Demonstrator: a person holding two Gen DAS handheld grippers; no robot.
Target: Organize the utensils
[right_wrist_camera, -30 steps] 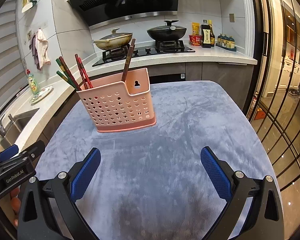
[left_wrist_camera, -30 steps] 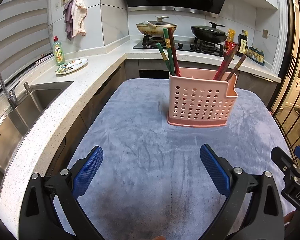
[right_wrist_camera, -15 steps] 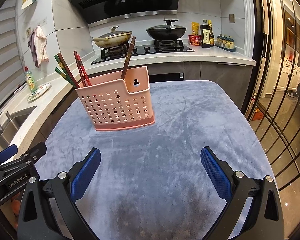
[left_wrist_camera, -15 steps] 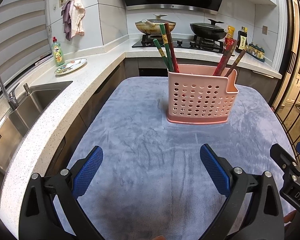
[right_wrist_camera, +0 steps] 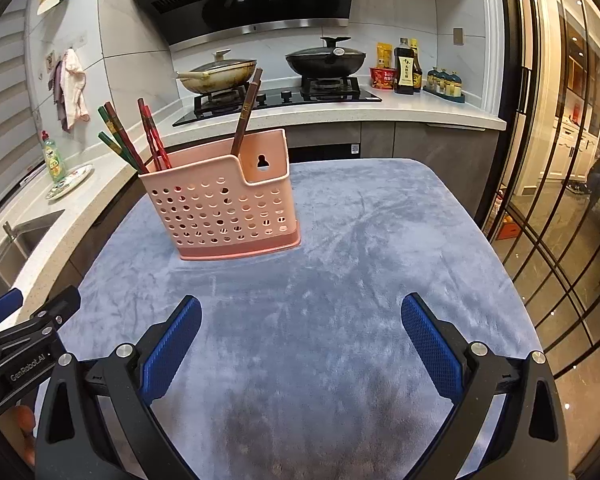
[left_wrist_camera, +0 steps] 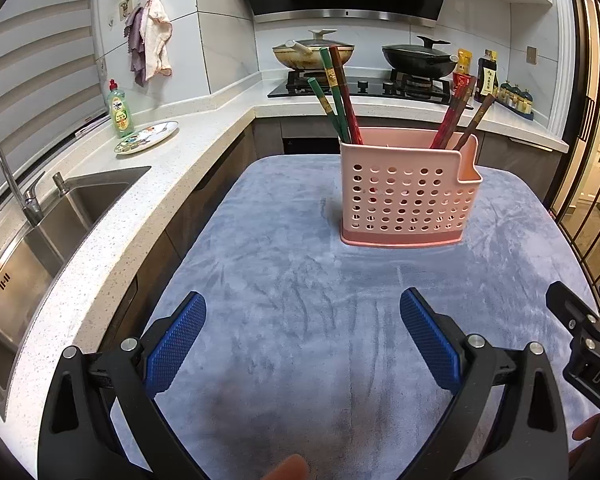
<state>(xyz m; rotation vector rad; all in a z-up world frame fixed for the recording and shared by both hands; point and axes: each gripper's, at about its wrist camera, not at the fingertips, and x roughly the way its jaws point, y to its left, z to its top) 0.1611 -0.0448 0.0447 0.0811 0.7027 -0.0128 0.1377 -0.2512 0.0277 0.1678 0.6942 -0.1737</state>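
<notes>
Both the left gripper [left_wrist_camera: 303,330] and the right gripper [right_wrist_camera: 301,330] have black triangular-cutout frames with silver screws behind blue, cross-hatched fingers [left_wrist_camera: 174,343]. White lettering marks each gripper's side. Bare fingertips show below and beside the frames.

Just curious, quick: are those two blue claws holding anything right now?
Left gripper: open, holding nothing.
Right gripper: open, holding nothing.

1. On my left claw [right_wrist_camera: 32,354], seen from my right wrist camera, white lettering reads "GenRobot.AI".
2. On my right claw [left_wrist_camera: 592,364], seen from my left wrist camera, I read only "DAS"; the rest is cut off.
3. Bottle and packet labels are too small to read.
</notes>
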